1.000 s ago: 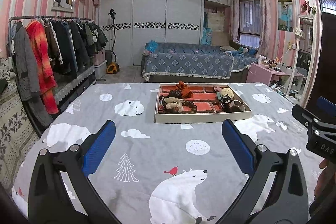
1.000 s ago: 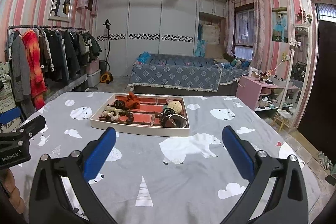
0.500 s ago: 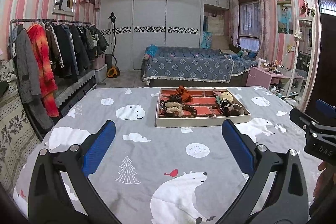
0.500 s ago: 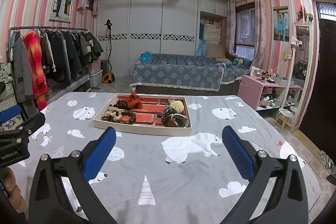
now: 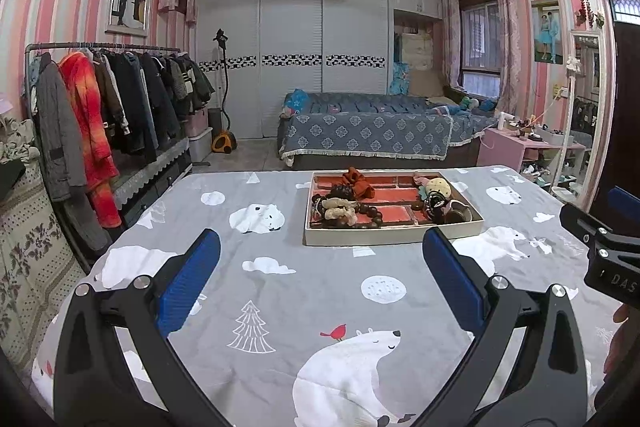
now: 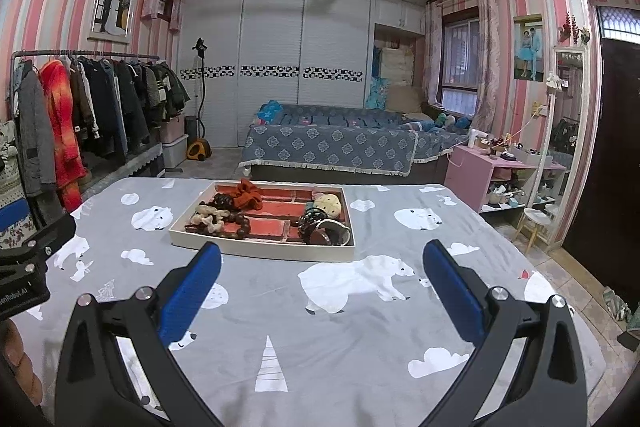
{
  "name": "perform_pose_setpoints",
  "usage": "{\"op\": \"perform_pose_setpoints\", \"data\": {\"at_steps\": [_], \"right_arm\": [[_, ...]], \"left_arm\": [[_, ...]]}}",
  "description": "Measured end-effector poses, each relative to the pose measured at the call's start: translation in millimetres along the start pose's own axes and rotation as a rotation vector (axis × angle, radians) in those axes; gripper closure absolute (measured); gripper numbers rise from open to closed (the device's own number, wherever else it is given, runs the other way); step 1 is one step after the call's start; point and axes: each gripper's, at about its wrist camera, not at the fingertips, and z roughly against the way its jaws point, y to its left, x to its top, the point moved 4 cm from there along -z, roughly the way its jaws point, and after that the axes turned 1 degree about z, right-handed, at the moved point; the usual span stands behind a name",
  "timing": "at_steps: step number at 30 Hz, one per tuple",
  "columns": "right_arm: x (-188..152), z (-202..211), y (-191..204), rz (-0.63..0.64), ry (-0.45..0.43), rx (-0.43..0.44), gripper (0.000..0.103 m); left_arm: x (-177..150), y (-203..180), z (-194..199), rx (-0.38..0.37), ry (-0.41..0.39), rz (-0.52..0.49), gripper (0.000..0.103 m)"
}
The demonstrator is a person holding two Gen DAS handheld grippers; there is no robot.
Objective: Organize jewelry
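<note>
Both views: tray slightly farther off, lower.

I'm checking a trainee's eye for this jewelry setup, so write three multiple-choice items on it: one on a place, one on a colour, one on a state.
1. Where does the tray of jewelry stand?
A. On the table with the polar-bear cloth
B. On the bed
C. On the pink cabinet

2. What colour is the scrunchie at the tray's far edge?
A. Green
B. Rust orange
C. White

3. How do the left gripper and right gripper stand?
A. Both shut on beads
B. One open, one shut
C. Both open and empty

Answers:
1. A, the tray sits on the grey bear-print cloth in both views.
2. B, the scrunchie shows rust orange against the red lining.
3. C, each view shows its blue pads wide apart with only cloth between them.
</note>
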Motion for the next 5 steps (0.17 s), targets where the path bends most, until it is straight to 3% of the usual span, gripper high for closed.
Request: {"op": "perform_pose_setpoints", "data": {"at_steps": [5], "right_arm": [[0.7, -0.2, 0.3, 0.000, 0.000, -0.001, 0.004]], "left_arm": [[1.4, 1.1, 1.9, 0.000, -0.008, 0.001, 0.005]]}}
